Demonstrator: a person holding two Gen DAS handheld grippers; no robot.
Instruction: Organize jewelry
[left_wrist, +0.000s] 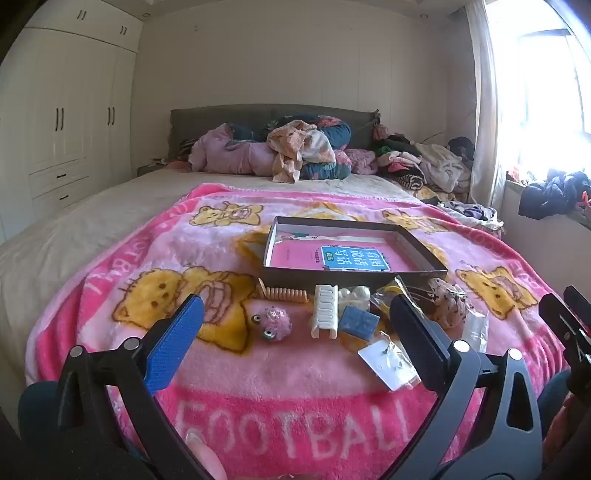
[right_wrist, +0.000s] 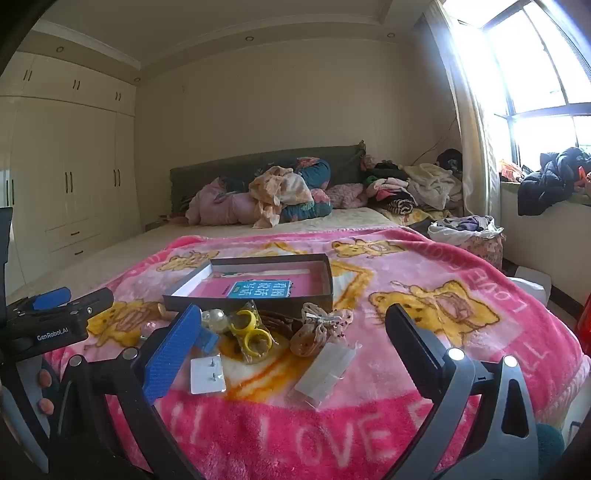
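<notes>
L gripper (left_wrist: 295, 325) and R gripper (right_wrist: 291, 332) both hovered w/ jaws spread wide, nothing held. Nearest: earring card (right_wrist: 207, 373), clear packet (right_wrist: 325, 371). Behind: yellow rings (right_wrist: 251, 332), white clip (left_wrist: 325, 310), pink pompom (left_wrist: 275, 321). Farthest: box (left_wrist: 354, 275), tray open. Suggest pinching card by its edge, low approach, blanket (left_wrist: 258, 369) soft.

"FOOTBALL", "LOVE" on blanket (left_wrist: 295, 369); "GenRobot.AI" on claw (right_wrist: 55, 325)

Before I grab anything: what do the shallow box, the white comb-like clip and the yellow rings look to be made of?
Shallow box: looks like cardboard, matte dark walls, thin straight edges.
White comb-like clip: probably hard plastic, smooth moulded teeth, slight sheen.
Yellow rings: likely glossy plastic, bright uniform colour, seemingly inside a clear film bag.
</notes>
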